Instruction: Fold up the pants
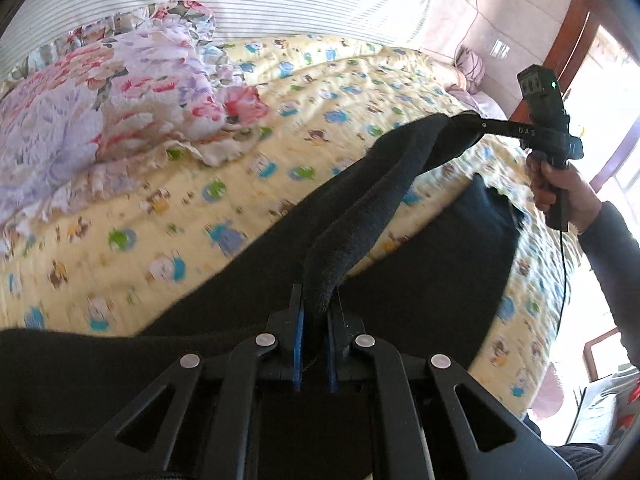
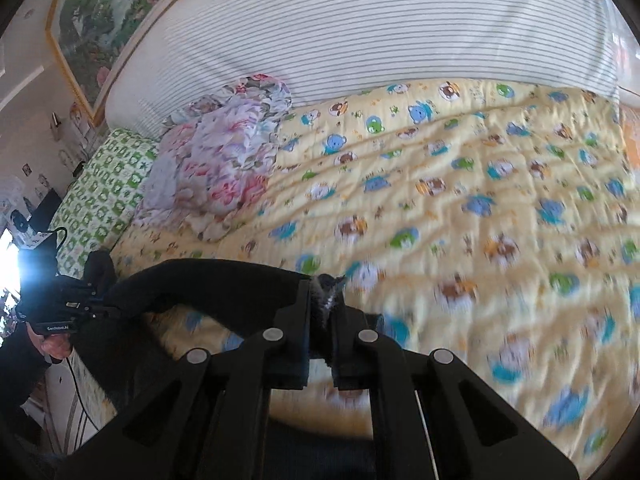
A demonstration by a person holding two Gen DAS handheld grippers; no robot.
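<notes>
Yellow quilt, black pants stretched between both tools

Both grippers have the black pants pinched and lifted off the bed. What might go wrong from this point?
1. The left gripper and right gripper each pinch only a narrow edge of the black pants, so the fabric may slip free.
2. Most of the pants hang slack below, so they could land bunched on the yellow quilt.
3. The floral blanket lies close by and might snag.
</notes>
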